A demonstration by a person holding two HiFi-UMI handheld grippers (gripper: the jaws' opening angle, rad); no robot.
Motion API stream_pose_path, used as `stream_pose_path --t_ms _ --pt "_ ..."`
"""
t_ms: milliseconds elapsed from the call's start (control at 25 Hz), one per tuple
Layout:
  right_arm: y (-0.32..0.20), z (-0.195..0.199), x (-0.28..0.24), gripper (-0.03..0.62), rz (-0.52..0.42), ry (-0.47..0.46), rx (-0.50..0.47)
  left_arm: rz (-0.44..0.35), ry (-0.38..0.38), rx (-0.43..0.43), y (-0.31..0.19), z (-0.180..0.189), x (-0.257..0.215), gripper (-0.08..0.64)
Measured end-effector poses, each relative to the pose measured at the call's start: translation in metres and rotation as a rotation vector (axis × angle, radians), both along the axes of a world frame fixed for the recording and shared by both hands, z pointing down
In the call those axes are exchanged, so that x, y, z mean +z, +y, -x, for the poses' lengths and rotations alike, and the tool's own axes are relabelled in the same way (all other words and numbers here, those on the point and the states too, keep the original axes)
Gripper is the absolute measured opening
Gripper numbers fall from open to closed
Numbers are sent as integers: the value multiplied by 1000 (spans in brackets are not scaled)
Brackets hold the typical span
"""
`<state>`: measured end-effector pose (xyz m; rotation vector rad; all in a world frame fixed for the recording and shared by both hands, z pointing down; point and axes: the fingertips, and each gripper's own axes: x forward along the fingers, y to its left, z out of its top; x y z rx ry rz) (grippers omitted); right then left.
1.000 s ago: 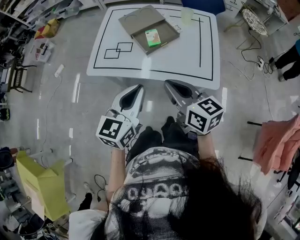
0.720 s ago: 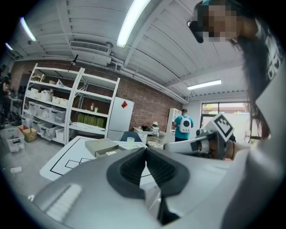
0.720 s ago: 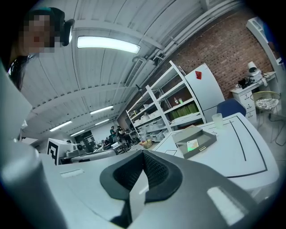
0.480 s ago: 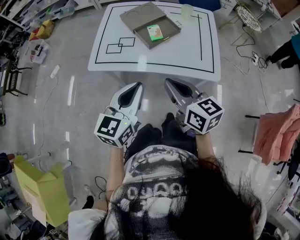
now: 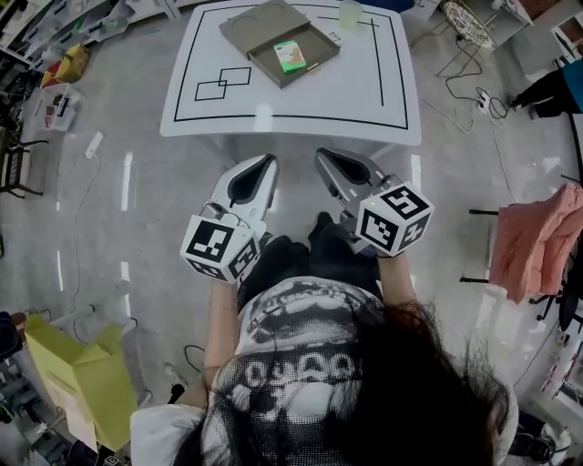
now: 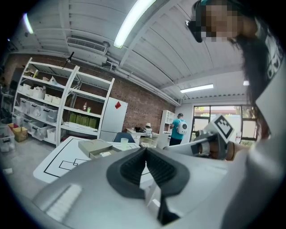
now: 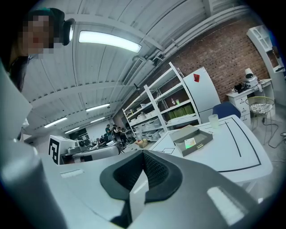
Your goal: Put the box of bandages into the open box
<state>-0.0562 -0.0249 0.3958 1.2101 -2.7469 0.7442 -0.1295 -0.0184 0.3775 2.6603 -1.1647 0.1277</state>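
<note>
The green box of bandages (image 5: 291, 55) lies inside the tray of the open grey box (image 5: 316, 56) at the far side of the white table (image 5: 364, 91). The grey lid (image 5: 255, 23) lies spread out to the tray's left. My left gripper (image 5: 267, 162) and right gripper (image 5: 322, 155) hang side by side over the floor, short of the table's near edge. Both are shut and hold nothing. The right gripper view shows its pads (image 7: 143, 153) closed and, far ahead, the bandages (image 7: 191, 143) in the tray (image 7: 203, 144). The left gripper's pads (image 6: 145, 150) meet too.
A clear cup (image 5: 351, 14) stands on the table behind the grey box. Black lines and two small squares (image 5: 221, 84) mark the tabletop. On the floor are a yellow-green carton (image 5: 86, 373) at lower left, cables (image 5: 465, 82) and pink cloth (image 5: 537, 246) at right.
The table and its box have drifted up and slightly left in the head view and look a little farther off. Both grippers stay shut, side by side in front of the body.
</note>
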Motion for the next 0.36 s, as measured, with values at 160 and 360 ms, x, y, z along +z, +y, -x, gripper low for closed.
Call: stream_pose_path --t_ms 160,360 --pt "5 0 1 -3 1 12 3 3 -5 8 3 1 2 0" --pt "13 8 7 -3 -2 27 23 -8 6 15 9 18 6 0"
